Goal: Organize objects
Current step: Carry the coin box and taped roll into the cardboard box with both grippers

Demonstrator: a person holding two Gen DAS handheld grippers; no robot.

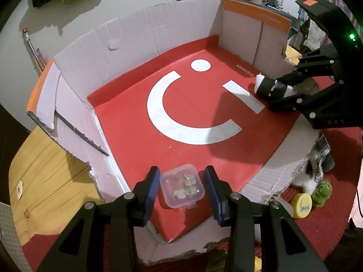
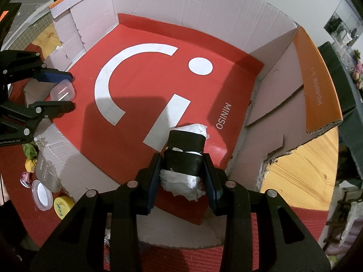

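Clear container (image 1: pixel 182 185) sits in walled cardboard box (image 1: pixel 136 34); clutter outside.

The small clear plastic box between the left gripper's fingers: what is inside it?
Through the lid of the clear plastic box, a few small pale lumps show, clustered near the middle. What they are cannot be told; the plastic blurs them.

The box (image 1: pixel 140 45) stands on the bench (image 1: pixel 45 170), with the tub (image 1: pixel 181 185) on its floor between the left gripper's (image 1: pixel 181 195) fingers and the roll (image 2: pixel 183 158) at the opposite side between the right gripper's (image 2: pixel 183 176) fingers, while a lid (image 1: pixel 300 205) lies outside the box.
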